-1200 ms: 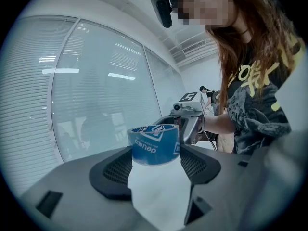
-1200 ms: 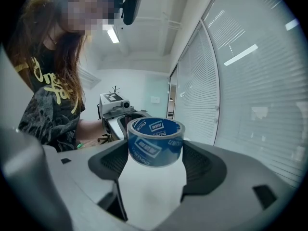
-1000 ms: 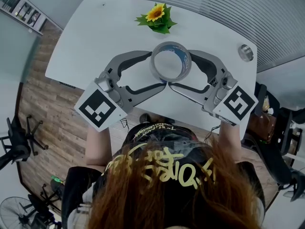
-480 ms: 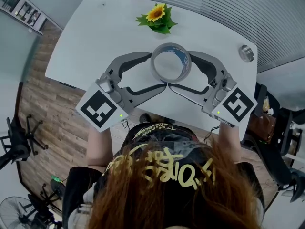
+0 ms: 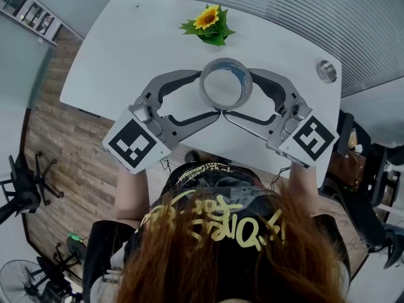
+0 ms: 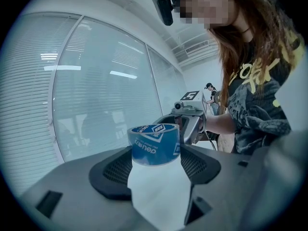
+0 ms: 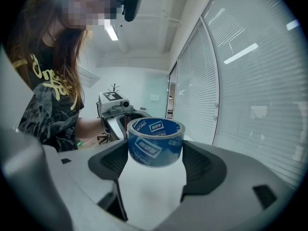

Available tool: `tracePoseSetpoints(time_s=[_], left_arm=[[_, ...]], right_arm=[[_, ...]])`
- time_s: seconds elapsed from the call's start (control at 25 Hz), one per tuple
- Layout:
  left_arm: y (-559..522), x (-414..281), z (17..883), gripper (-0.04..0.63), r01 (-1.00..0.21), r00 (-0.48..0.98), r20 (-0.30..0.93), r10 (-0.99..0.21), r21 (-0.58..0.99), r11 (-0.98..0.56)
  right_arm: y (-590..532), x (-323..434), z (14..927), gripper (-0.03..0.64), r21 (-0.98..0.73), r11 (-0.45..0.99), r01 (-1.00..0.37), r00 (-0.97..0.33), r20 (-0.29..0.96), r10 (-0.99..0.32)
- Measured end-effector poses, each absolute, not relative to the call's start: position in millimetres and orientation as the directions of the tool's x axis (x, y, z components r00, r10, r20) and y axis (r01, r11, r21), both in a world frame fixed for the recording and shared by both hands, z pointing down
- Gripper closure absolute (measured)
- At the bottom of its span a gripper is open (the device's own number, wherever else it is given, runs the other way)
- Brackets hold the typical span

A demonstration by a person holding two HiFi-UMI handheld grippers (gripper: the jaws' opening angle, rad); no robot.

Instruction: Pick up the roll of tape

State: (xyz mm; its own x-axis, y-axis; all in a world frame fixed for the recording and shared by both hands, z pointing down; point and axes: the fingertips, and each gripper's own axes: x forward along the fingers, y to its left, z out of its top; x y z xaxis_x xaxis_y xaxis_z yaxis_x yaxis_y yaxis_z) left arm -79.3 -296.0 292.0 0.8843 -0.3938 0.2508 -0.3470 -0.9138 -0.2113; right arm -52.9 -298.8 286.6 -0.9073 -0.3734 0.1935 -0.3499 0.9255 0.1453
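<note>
left gripper [image 5: 210,93]: jaws wide, pads against roll of tape [image 5: 226,62] from its 8 o'clock
right gripper [image 5: 240,93]: jaws wide, pads against same roll from 4 o'clock
roll of tape: cradled between both grippers, mid table [image 5: 126,55]
sunflower [image 5: 207,17]: on table, roll's 12 o'clock

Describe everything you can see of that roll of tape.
The roll of tape is a wide ring, blue outside with white print, lying flat with its hole upward over the white table. The left gripper and right gripper hold it from opposite sides, pads against its wall. Whether it rests on the table or hangs just above is unclear.
</note>
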Motion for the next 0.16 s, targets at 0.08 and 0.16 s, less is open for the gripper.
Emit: tracePoseSetpoints(time_s=[0.08, 0.16], left_arm=[[-297.3, -79.1, 292.7, 0.284, -0.347, 0.883, 0.253, -0.395, -0.213, -0.913], [-298.4, -79.0, 293.0, 0.284, -0.348, 0.883, 0.253, -0.396, -0.213, -0.913]], right_arm=[[-300.4, -53.0, 287.3, 0.280, 0.152, 0.926, -0.346, -0.908, 0.194, -0.371], [-301.7, -53.1, 287.7, 0.280, 0.154, 0.926, -0.345, -0.908, 0.195, -0.370]])
